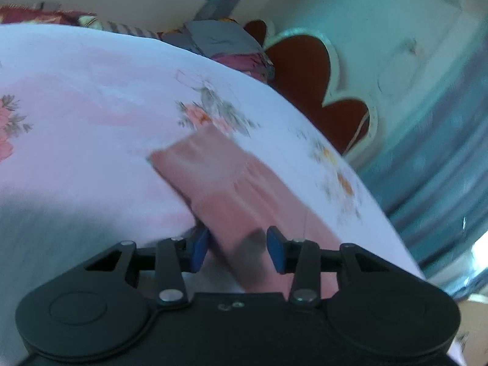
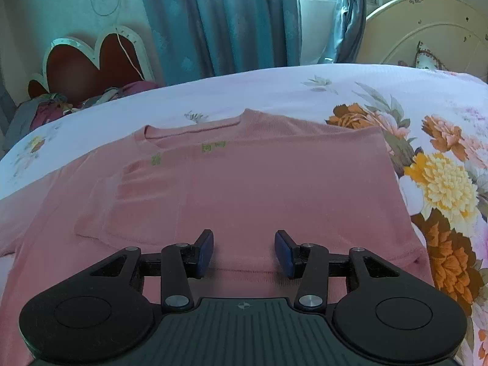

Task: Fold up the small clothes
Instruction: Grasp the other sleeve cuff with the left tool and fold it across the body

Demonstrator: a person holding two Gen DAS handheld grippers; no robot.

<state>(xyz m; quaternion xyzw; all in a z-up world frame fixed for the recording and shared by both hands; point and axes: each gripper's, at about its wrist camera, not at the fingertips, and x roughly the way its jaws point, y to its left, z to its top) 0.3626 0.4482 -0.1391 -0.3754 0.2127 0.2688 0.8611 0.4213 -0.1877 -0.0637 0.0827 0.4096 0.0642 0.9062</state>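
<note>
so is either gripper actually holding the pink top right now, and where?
Left gripper: a sleeve-like strip of the pink top runs between its open pads; blur hides any contact. Right gripper: open above the hem, holding nothing.

Pink garment point(image 1: 231, 183) on floral bedsheet point(image 1: 91, 106), between parted jaws.

bed sheet point(image 2: 244, 91): white, floral | curtains point(image 2: 219, 21): teal, far | heart-shaped board point(image 2: 91, 64): dark red, far left | clothes heap point(image 2: 45, 106) below it (contents unclear) | headboard point(image 2: 427, 30): cream, far right
</note>
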